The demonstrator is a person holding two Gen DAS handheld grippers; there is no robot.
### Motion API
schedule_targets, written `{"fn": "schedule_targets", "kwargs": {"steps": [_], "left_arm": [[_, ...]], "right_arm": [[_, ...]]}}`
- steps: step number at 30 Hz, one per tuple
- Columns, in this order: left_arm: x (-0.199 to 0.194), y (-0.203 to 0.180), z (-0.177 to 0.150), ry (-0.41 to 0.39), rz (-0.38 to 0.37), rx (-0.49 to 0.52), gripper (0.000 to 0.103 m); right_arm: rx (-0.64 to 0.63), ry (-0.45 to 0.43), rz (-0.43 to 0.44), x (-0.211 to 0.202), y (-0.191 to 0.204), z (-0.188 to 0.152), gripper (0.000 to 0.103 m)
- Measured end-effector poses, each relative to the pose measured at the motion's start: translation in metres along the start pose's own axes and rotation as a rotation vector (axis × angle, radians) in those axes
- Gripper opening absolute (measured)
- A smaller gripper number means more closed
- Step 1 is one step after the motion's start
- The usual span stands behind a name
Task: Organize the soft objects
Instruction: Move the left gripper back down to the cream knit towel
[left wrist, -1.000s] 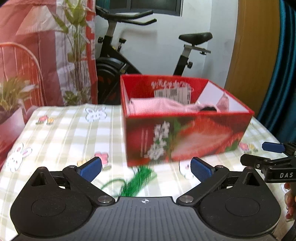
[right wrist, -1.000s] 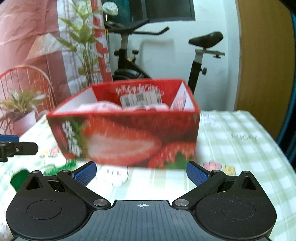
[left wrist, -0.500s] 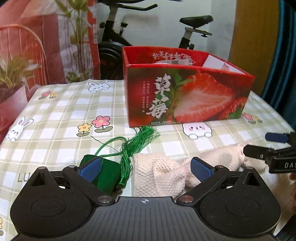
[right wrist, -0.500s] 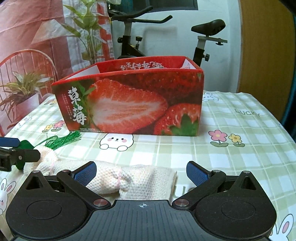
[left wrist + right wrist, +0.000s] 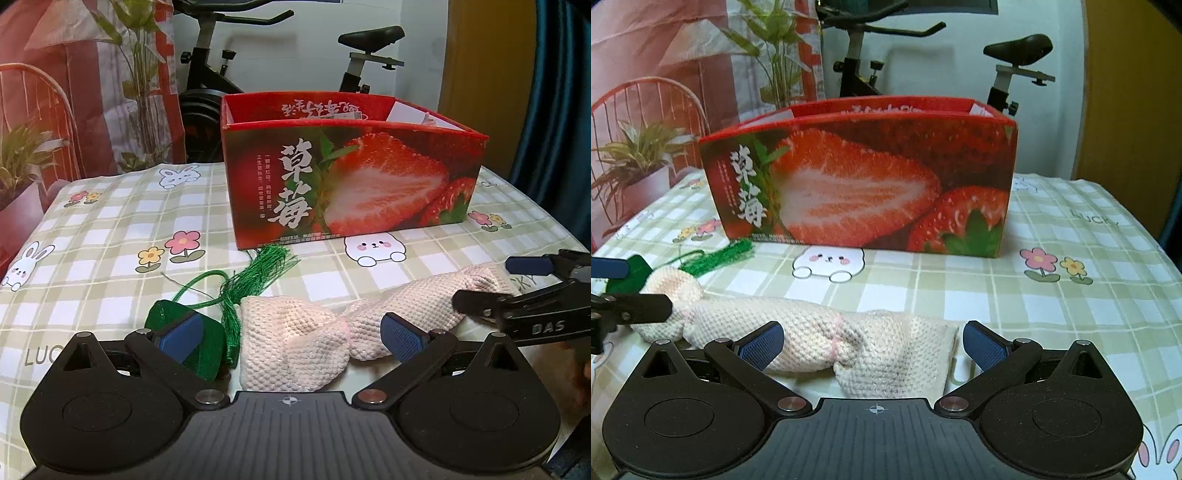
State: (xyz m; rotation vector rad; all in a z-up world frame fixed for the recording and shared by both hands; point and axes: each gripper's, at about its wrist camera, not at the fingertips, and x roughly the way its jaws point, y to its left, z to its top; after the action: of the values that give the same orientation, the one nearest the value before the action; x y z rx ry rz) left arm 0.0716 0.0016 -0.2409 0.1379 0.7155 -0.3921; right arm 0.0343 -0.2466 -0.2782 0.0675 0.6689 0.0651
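Knitted cream cloth (image 5: 306,332) lies stretched across the checked tablecloth (image 5: 103,236), in front of the red strawberry box (image 5: 351,184) and apart from it. At its left end sits a green pouch (image 5: 207,339) with a green tassel (image 5: 258,277) whose strands fan out toward the box's near corner. The left gripper (image 5: 291,334) hangs low over this end, jaws spread wide: one blue pad overlaps the pouch, the other the cloth's middle, and neither clearly presses on anything. Thin pink ties (image 5: 834,336) pinch the cloth into bunched sections. Further right, the right gripper (image 5: 873,341) straddles the cloth's flat right end, jaws likewise parted with the fabric between them and not squeezed. Whether its pads touch the knit is hard to judge from this low angle. Behind the box stand an exercise bike (image 5: 886,48) and potted plants (image 5: 639,158).
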Motion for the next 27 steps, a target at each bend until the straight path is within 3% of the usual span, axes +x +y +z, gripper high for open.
{"fn": "schedule_targets", "kwargs": {"steps": [9, 15, 22, 27], "left_arm": [[-0.002, 0.007, 0.000, -0.007, -0.030, -0.042, 0.103], [0.000, 0.011, 0.000, -0.009, 0.011, -0.034, 0.103], [0.002, 0.032, 0.009, -0.006, 0.047, -0.109, 0.103], [-0.008, 0.041, 0.016, -0.023, 0.025, -0.188, 0.103]], "right_arm": [[0.009, 0.035, 0.005, 0.011, -0.002, -0.008, 0.103], [0.003, 0.042, 0.004, 0.013, -0.002, -0.008, 0.103], [0.001, 0.040, 0.001, 0.013, -0.002, -0.009, 0.103], [0.001, 0.039, 0.001, 0.013, -0.002, -0.009, 0.103]]}}
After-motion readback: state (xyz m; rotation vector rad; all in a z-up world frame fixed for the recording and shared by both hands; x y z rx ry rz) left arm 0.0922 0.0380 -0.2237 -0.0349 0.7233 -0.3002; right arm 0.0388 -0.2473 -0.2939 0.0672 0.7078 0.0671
